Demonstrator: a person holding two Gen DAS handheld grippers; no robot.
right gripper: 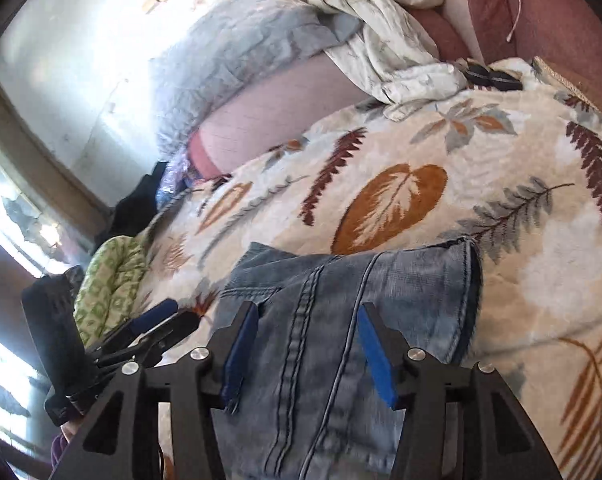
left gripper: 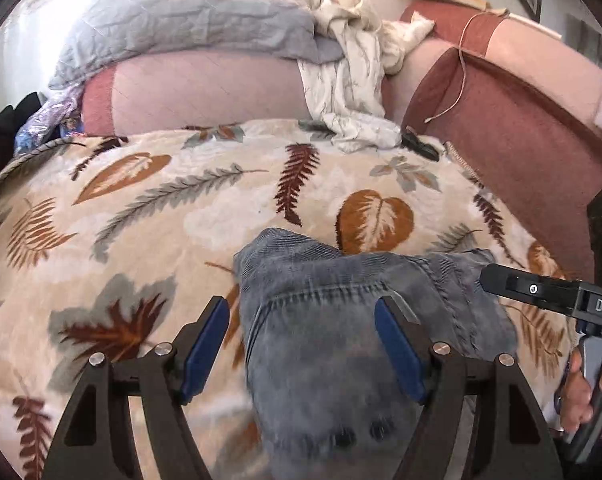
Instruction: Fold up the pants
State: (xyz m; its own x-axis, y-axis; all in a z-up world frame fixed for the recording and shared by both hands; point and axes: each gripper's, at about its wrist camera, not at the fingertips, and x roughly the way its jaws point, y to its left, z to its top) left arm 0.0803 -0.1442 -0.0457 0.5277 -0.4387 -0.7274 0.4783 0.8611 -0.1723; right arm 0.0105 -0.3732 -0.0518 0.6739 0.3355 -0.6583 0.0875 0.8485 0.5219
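Observation:
Blue denim pants (left gripper: 341, 280) lie folded in a bundle on a cream blanket with a leaf print (left gripper: 149, 216). My left gripper (left gripper: 301, 304) hovers over the left part of the bundle, open wide. Denim shows below and between its blue pads (left gripper: 205, 344), and they do not press on it. My right gripper (right gripper: 307, 308) stands over the seams of the pants (right gripper: 401, 280), open, with flat denim under the gap. The right gripper's black body (left gripper: 549, 292) and the hand on it come in from the right edge. The left gripper (right gripper: 181, 316) shows at lower left in the right wrist view.
A grey quilt (left gripper: 189, 12) and crumpled white printed cloth (left gripper: 349, 80) are heaped at the back on pink and red cushions (left gripper: 521, 132). A small black object (left gripper: 421, 146) lies by the cushions. A green patterned cloth (right gripper: 109, 280) hangs at the blanket's left edge near a bright window.

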